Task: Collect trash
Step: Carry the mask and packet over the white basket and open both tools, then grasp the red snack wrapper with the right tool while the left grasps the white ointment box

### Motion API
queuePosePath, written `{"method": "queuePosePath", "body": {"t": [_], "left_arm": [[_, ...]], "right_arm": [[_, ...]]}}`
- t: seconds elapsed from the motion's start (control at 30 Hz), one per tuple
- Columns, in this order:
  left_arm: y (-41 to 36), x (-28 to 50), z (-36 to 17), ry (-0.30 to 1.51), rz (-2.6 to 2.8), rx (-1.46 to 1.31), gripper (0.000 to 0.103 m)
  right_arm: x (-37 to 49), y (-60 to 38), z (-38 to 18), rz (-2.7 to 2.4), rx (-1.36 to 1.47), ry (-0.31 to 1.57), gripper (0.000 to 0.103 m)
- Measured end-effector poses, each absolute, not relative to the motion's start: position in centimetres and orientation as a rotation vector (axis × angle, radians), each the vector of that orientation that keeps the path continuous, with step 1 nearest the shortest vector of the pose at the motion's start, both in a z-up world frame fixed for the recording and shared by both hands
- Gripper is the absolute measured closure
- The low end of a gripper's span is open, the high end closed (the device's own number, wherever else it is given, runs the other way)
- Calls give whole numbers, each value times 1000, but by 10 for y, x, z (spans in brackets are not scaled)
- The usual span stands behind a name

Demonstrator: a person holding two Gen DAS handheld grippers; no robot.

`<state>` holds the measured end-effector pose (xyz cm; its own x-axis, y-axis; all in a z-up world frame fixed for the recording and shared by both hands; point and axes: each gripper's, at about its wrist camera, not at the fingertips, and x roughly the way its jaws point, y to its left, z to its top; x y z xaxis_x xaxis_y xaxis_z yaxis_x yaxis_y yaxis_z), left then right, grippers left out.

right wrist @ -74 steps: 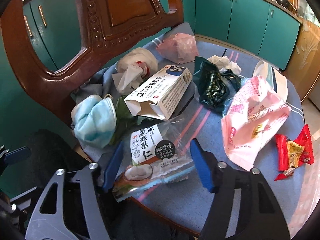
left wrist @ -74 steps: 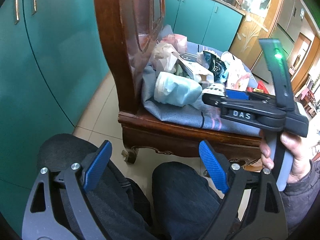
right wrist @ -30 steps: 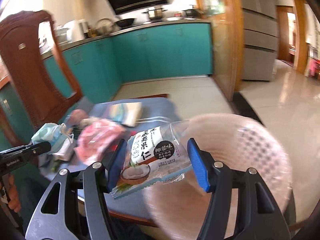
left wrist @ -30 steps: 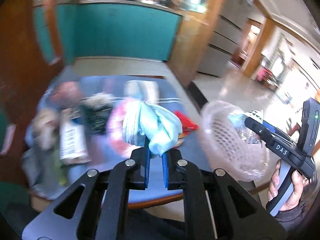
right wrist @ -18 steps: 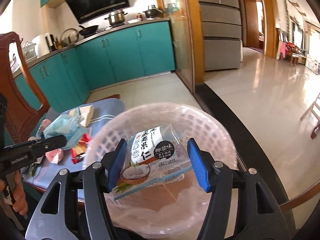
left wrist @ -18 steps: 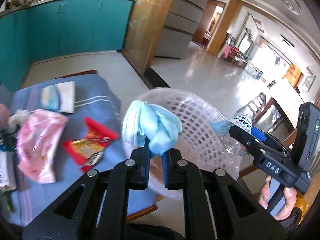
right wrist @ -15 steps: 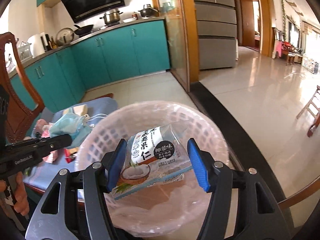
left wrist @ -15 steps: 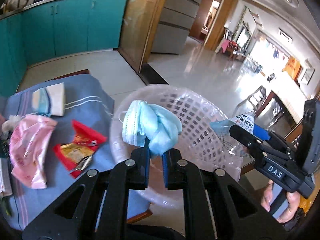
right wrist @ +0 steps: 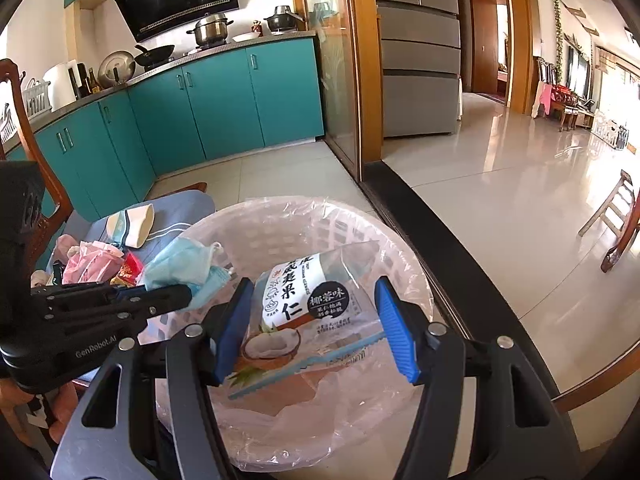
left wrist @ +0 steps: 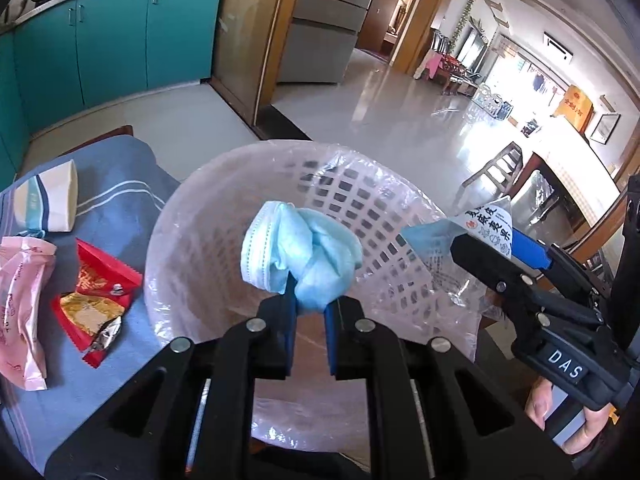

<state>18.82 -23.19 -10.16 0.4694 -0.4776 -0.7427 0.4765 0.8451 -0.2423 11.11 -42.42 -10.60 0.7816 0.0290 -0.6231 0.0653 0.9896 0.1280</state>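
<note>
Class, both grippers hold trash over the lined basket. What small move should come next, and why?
Probably open the left gripper: its jaws pinch the blue face mask directly above the lined basket, so it should drop in. The right gripper, holding the snack bag, can follow.

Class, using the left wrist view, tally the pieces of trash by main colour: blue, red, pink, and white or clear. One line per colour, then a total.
Blue: 1, the face mask in the left tool
Red: 1, the red wrapper
Pink: 1, the pink bag
White or clear: 2, the coconut snack bag in the right tool and the paper cup
Total: 5
</note>
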Motion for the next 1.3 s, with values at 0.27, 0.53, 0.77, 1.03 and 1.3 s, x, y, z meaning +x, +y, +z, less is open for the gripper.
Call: {"method": "queuePosePath", "body": {"t": [0.27,0.53,0.77,1.03,1.3], "left_arm": [[-209,182,-96,911,-528,-49,34],[-146,163,-80,815,-306,-39,19],[-86,160,-76,822,-144,-127,16],[-32,140,-79,819,-24,-161,14],[3,125,-80,818,38,-206,12]], "right_arm": [[112,-416,-108,-38,160,683,29],[121,-400,-108,17,171,677,19],[140,-359,-106,138,159,694,18],[164,-283,-89,306,61,681,17],[208,-223,-110,358,-11,772,14]]}}
